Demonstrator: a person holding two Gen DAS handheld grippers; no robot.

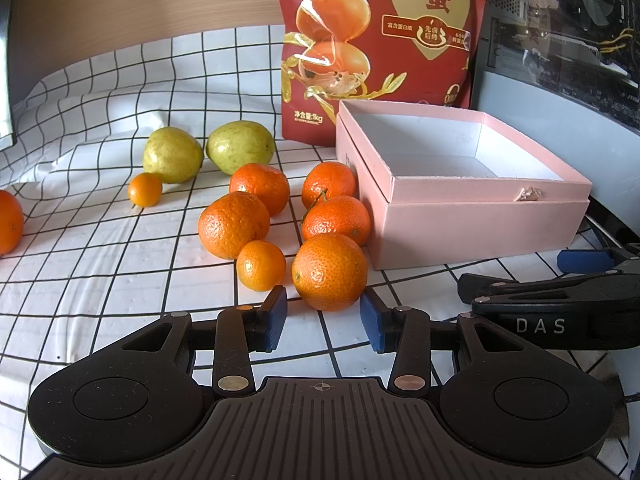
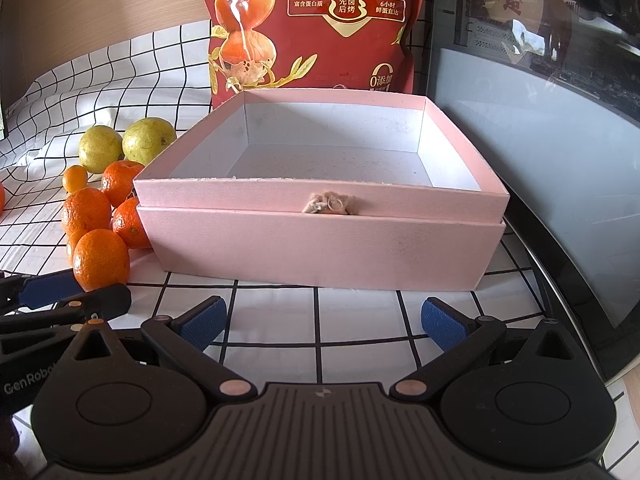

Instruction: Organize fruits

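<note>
Several tangerines lie on the checked cloth left of an open pink box [image 1: 480, 220] [image 2: 320, 248], whose inside holds nothing. The nearest tangerine [image 1: 330, 272] [image 2: 100, 260] sits just ahead of my left gripper [image 1: 324, 314], its near side between the blue fingertips [image 1: 276, 312]; the pads do not press it, so the gripper is open. Two small kumquats [image 1: 261, 265] [image 1: 145, 189] and two yellow-green fruits [image 1: 173, 154] [image 1: 240, 146] lie further left and back. My right gripper [image 2: 324, 320] stands wide open before the box's front wall, nothing between its fingers.
A tall red snack bag [image 1: 380, 40] [image 2: 312, 20] stands behind the box. A dark glass-sided case [image 2: 540, 120] walls off the right. One more tangerine [image 1: 8, 222] sits at the far left. The right gripper's body [image 1: 560, 304] lies close beside my left one.
</note>
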